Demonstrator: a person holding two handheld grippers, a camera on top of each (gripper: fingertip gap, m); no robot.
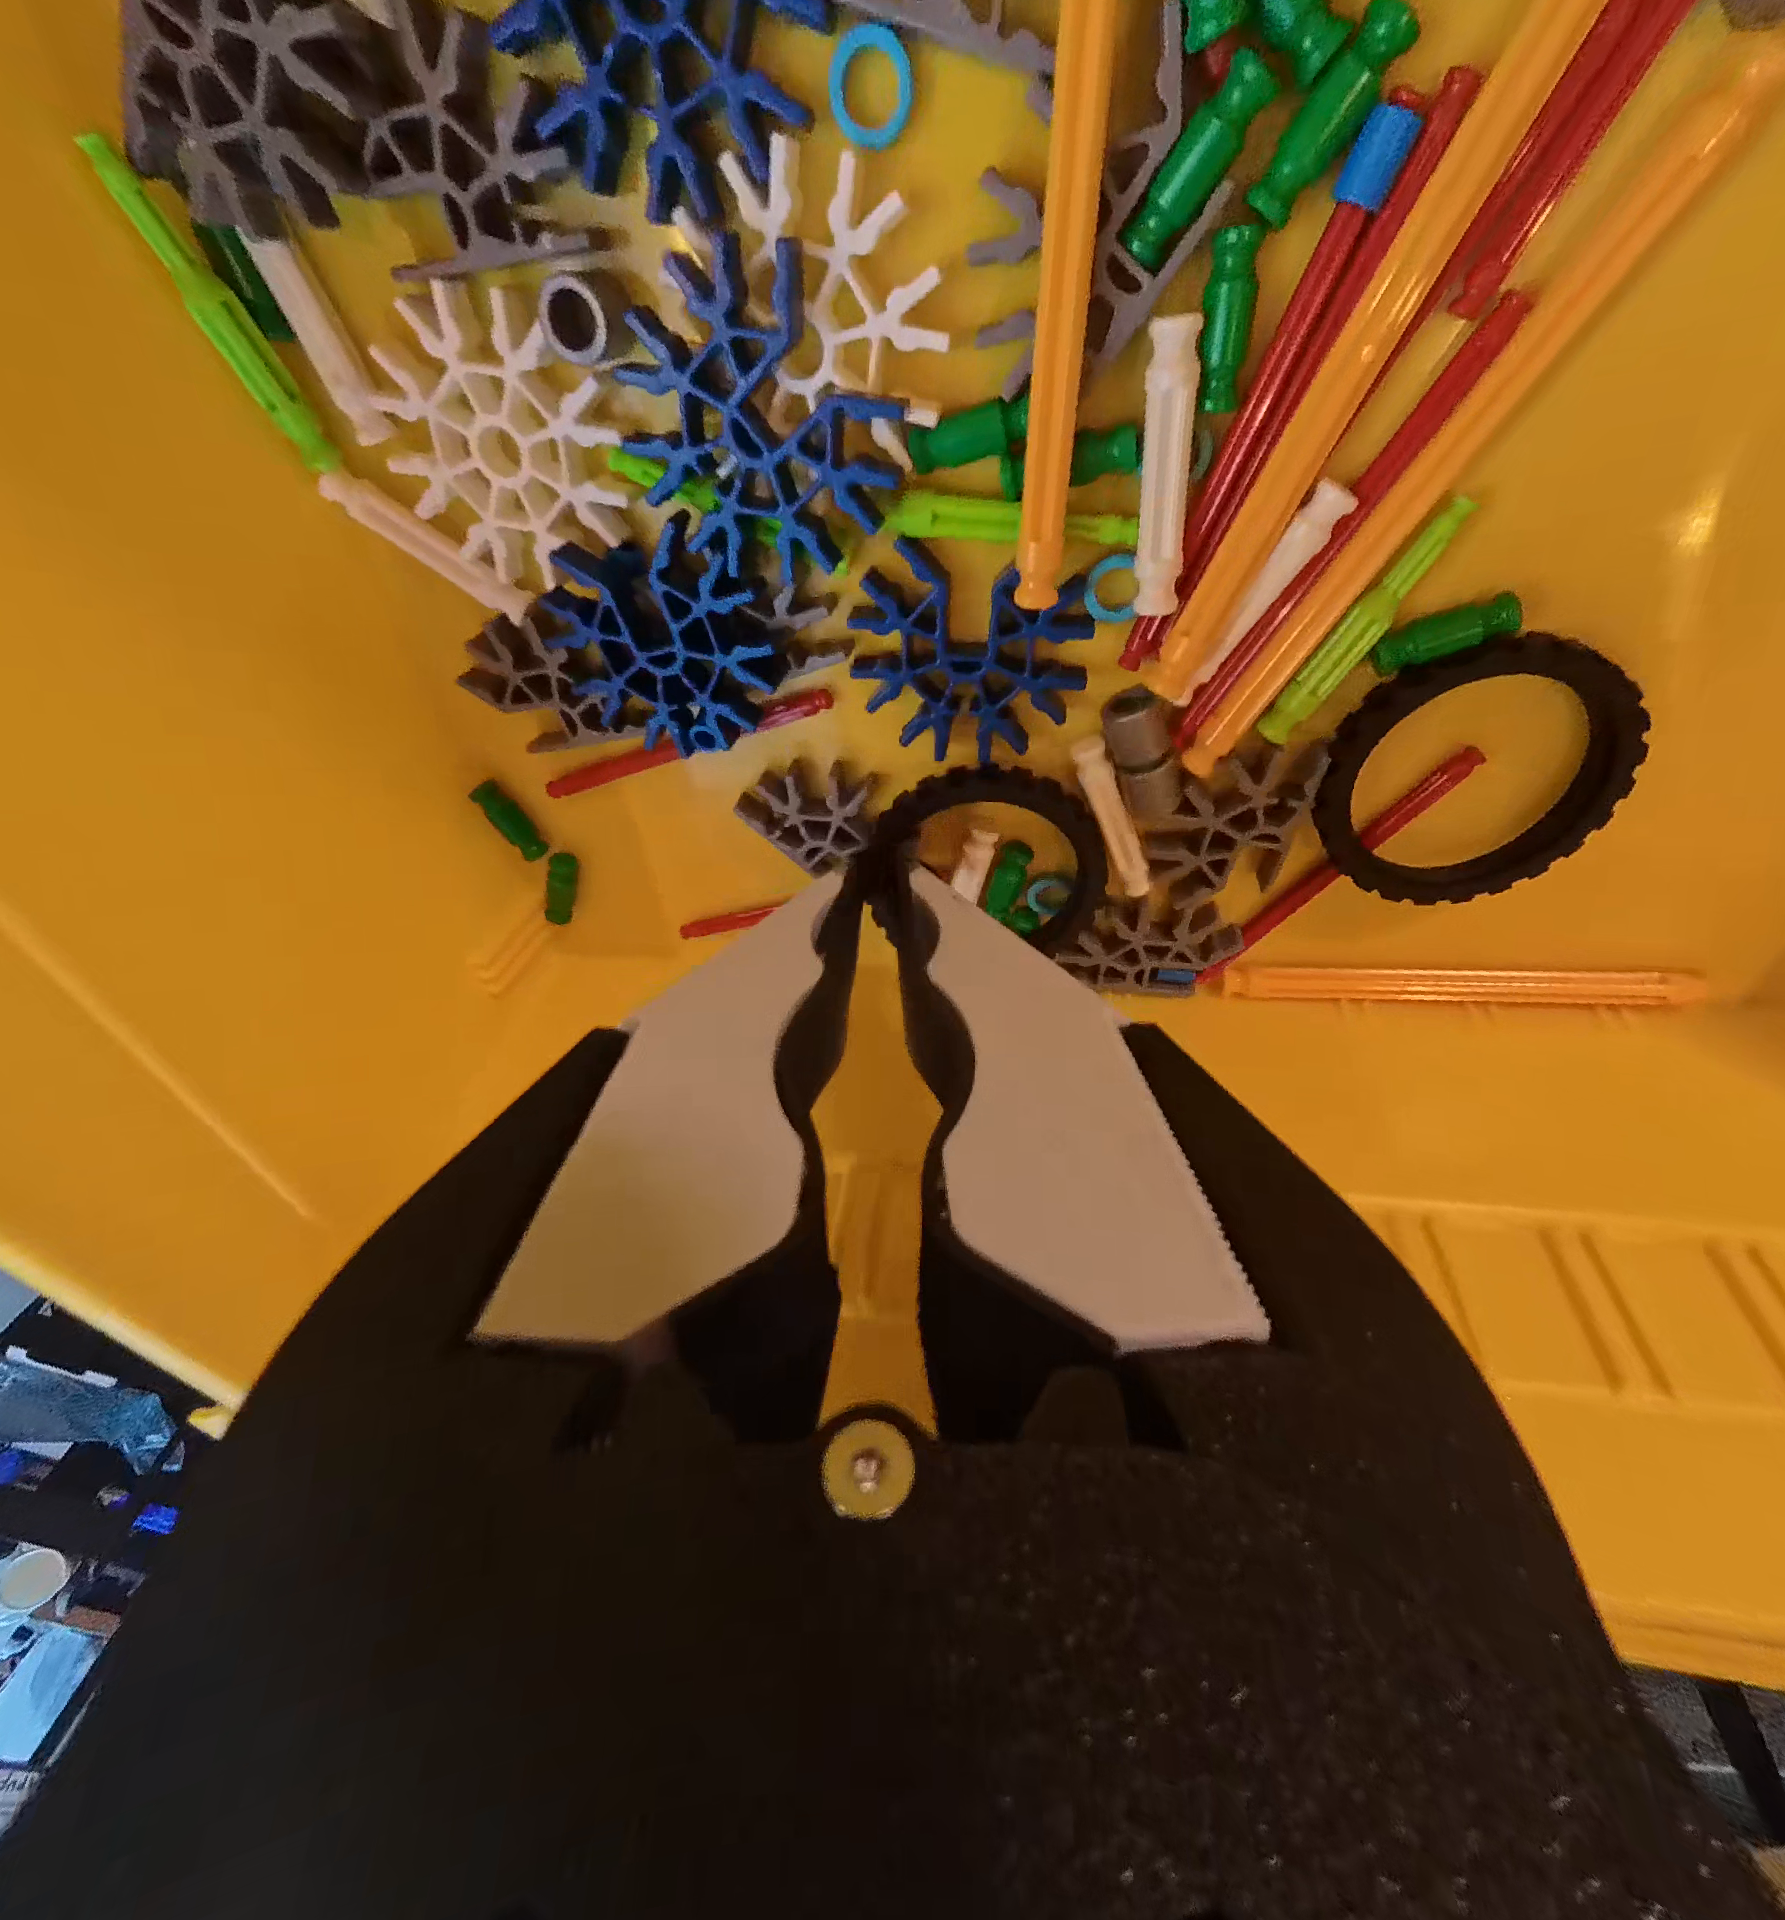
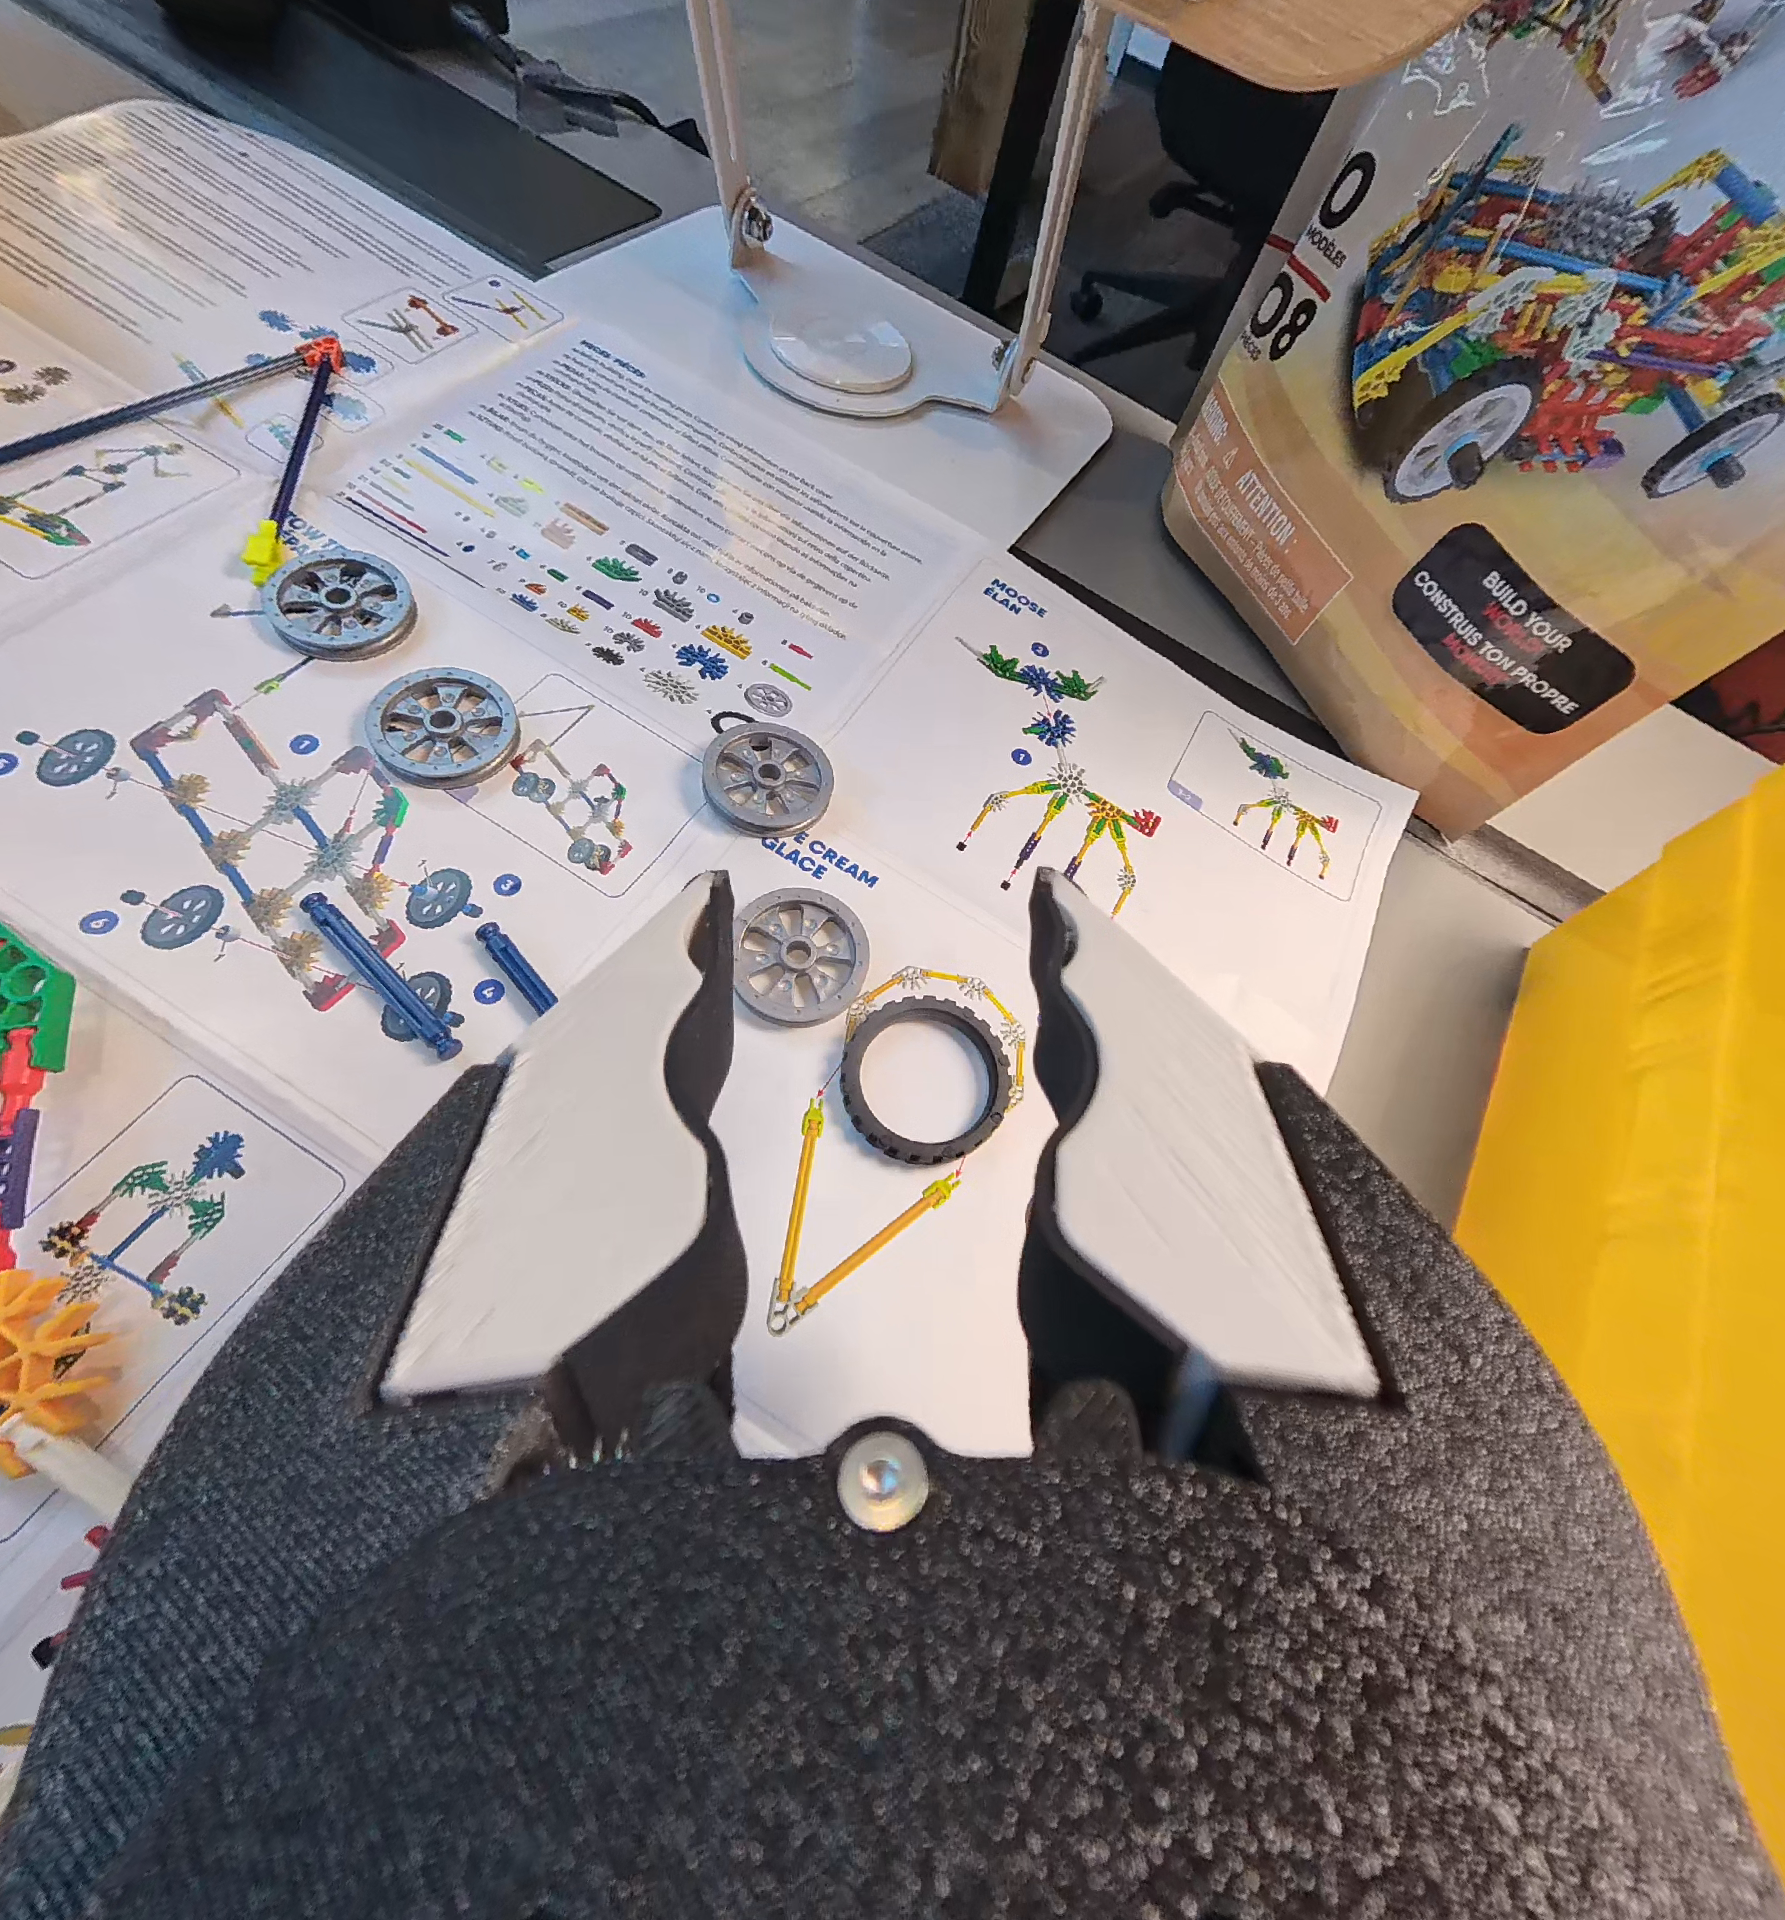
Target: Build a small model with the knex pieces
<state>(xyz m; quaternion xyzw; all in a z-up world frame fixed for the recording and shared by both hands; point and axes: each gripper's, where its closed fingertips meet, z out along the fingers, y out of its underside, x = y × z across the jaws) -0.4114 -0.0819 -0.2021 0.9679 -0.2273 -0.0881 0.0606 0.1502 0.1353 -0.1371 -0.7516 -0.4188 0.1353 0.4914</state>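
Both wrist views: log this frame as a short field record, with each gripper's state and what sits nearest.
left gripper: shut on black tyre, pinching its rim
left setting: yellow bin of loose rods and connectors; second tyre lies apart to the right
right gripper: open, holding nothing, above instruction sheet
nearest to right gripper: loose tyre and grey wheel hub between the fingers' line
other hubs: three more on the sheet, one at

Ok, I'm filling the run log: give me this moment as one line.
left gripper: shut on black tyre in yellow bin | right gripper: open over second tyre on instruction sheet
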